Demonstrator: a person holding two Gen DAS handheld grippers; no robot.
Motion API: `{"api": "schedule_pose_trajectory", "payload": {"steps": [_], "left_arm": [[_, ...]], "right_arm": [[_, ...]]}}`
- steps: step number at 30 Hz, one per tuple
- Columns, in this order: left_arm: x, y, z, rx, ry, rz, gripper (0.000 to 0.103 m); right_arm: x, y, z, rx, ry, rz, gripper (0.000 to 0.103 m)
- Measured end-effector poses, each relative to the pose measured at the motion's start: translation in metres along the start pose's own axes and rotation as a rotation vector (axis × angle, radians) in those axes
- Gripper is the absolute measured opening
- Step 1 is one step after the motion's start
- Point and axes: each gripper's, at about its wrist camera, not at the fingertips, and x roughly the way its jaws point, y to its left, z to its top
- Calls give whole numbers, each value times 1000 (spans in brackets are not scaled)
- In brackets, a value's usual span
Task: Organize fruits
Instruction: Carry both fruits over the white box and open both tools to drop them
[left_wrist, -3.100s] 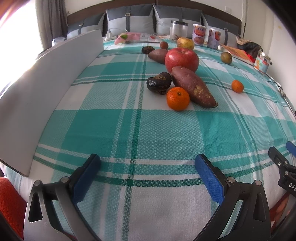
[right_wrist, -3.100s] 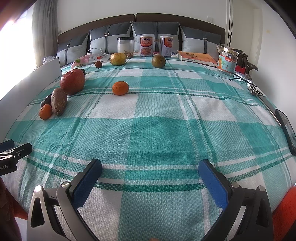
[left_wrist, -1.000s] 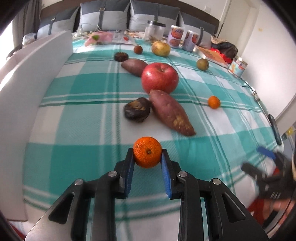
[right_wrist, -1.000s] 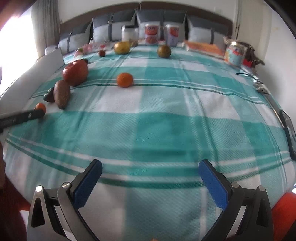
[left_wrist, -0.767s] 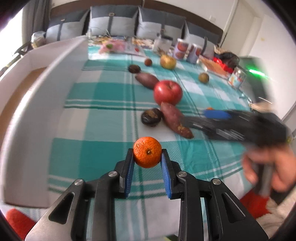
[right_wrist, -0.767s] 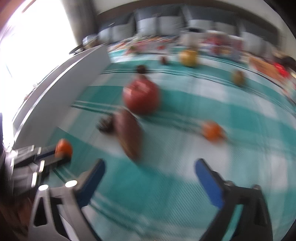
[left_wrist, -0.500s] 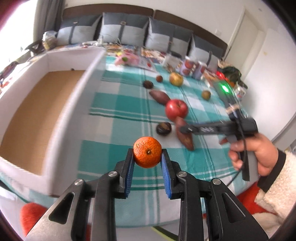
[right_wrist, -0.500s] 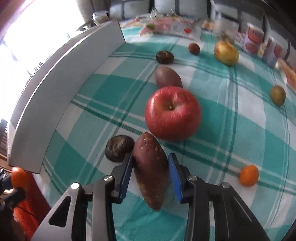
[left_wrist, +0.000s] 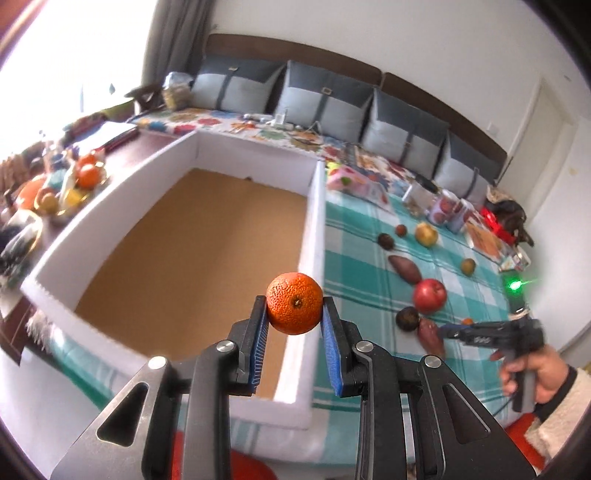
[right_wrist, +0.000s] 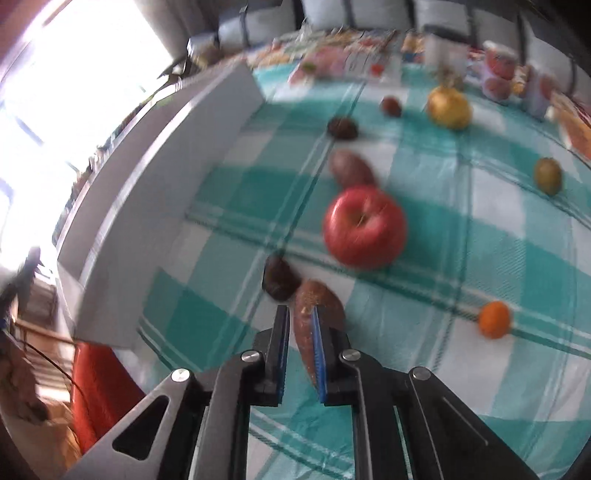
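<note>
Your left claw (left_wrist: 294, 318) is clamped on the orange (left_wrist: 294, 303), held above the near right corner of the white box (left_wrist: 313, 236), whose open brown floor lies just to the left. Your right claw (right_wrist: 298, 325) has closed on the sweet potato (right_wrist: 318, 301), long axis running along the fingers, on the checked bed cover (right_wrist: 480, 236) beside the box.

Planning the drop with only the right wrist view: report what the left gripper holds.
Observer: The left gripper is shut on a round orange mandarin.
Operator: Describe the inside of the box.
Observer: The white foam box has a brown floor with no fruit on it.
Operator: Say where the mandarin hangs.
Observer: In the left wrist view it sits in front of the box's right wall, towards the near corner.
</note>
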Motion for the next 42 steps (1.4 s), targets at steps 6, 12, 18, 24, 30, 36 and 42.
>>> {"api": "schedule_pose_trajectory", "payload": {"steps": [6, 12, 18, 24, 30, 36, 42], "left_arm": [[-5, 7, -7, 5, 17, 20, 28], [5, 3, -10, 12, 36, 27, 28], [10, 4, -6, 37, 51, 46, 28], [41, 27, -1, 38, 129, 144, 28], [54, 29, -7, 9, 147, 195, 30], [43, 44, -16, -52, 137, 249, 63], [25, 40, -17, -45, 79, 263, 79]], "right_arm": [[17, -8, 8, 58, 41, -25, 46], [20, -9, 0, 31, 50, 3, 86], [40, -5, -7, 12, 91, -42, 40], [-25, 8, -3, 182, -33, 326, 40], [-55, 137, 37, 74, -85, 622, 40], [-9, 239, 61, -28, -51, 538, 41], [15, 244, 67, 33, -76, 463, 85]]}}
